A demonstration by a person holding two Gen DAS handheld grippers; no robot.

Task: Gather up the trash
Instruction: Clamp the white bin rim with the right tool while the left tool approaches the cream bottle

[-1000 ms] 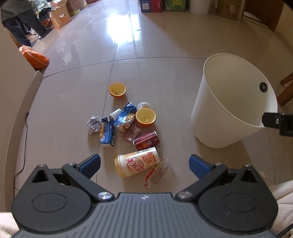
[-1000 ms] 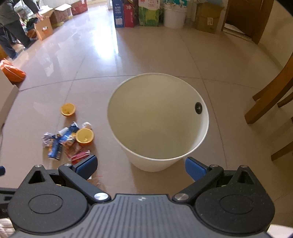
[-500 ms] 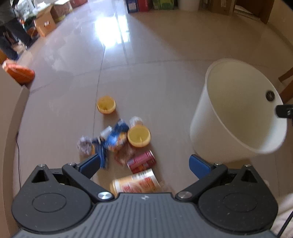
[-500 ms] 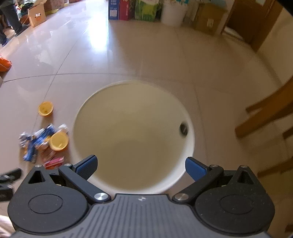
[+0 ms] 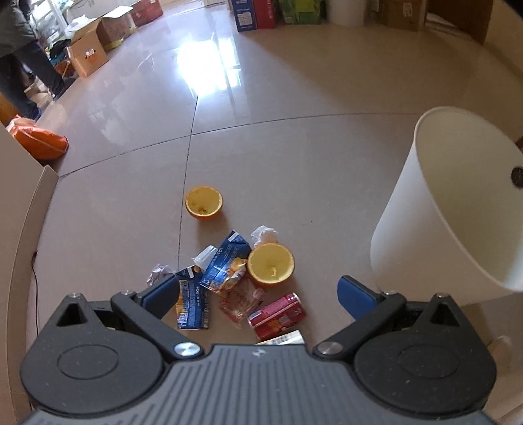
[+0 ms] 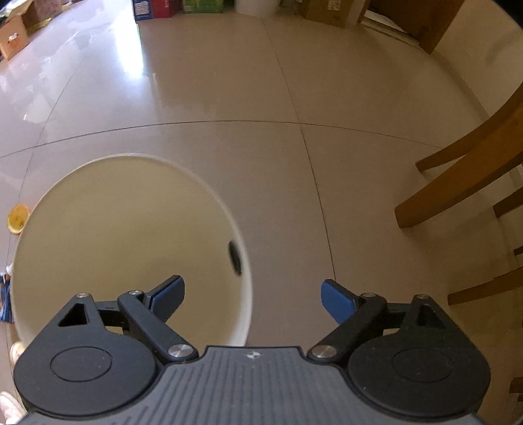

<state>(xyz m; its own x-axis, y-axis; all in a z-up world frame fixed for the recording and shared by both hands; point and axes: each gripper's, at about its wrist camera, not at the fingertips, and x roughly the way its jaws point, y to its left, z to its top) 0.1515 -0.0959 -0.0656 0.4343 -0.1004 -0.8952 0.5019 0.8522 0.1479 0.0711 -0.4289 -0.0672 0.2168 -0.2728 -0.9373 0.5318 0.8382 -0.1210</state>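
Observation:
A pile of trash lies on the floor in the left wrist view: two orange halves [image 5: 204, 202] [image 5: 271, 265], blue cartons [image 5: 224, 261], a red can [image 5: 277, 315], a crumpled foil ball [image 5: 159, 273] and a clear wrapper [image 5: 242, 299]. A printed cup [image 5: 283, 339] peeks out under the gripper body. My left gripper [image 5: 258, 294] hangs open just above the can and cartons, empty. A white bin [image 5: 457, 209] stands to the right. My right gripper [image 6: 253, 299] is open above the bin's right rim [image 6: 243, 255], empty; the bin [image 6: 124, 248] looks empty inside.
Wooden chair legs [image 6: 464, 183] stand right of the bin. An orange bag [image 5: 37, 140] and a beige panel [image 5: 19, 202] are at the left. A person's legs [image 5: 29, 75] and cardboard boxes [image 5: 88, 54] are far back left. More boxes [image 5: 258, 13] line the far wall.
My left gripper has moved forward over the pile, so the printed cup is now mostly under its body. My right gripper has swung right, with the bin sliding to the lower left.

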